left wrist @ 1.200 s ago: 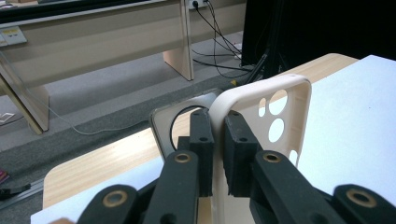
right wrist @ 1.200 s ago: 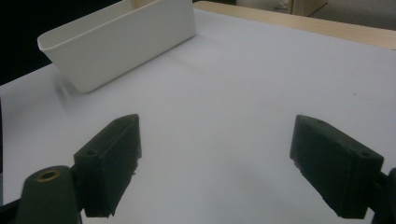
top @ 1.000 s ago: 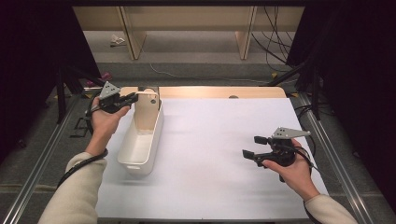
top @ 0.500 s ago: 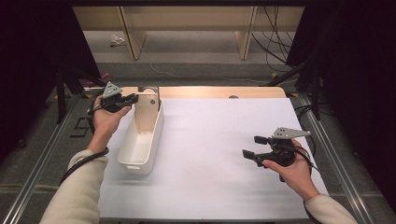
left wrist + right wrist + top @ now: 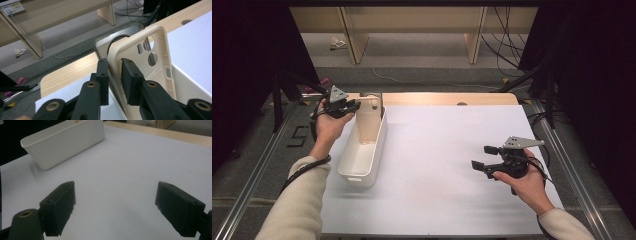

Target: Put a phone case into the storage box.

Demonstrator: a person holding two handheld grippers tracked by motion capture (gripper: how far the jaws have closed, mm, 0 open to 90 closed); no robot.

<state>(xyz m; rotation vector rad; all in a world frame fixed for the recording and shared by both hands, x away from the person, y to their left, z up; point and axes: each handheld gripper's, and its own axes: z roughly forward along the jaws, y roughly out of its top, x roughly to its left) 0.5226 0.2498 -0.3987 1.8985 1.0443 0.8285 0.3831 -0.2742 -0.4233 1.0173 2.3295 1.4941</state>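
A beige phone case (image 5: 368,120) stands upright at the far end of a long white bin (image 5: 362,165), with a grey case (image 5: 100,45) right behind it. My left gripper (image 5: 354,106) reaches in from the left at the case's upper edge. In the left gripper view the beige case (image 5: 150,65) has its side rim between the jaws of the left gripper (image 5: 115,61), which have just been opening; the pads look barely off the rim. My right gripper (image 5: 479,156) hovers open over the white sheet at the right, and nothing lies between the jaws of the right gripper (image 5: 116,192).
The white sheet (image 5: 437,150) covers the table, with a wooden strip (image 5: 437,98) along its far edge. The bin (image 5: 62,142) lies far to the left of the right gripper. Beyond the table are shelf legs (image 5: 474,40) and cables (image 5: 507,30) on the floor.
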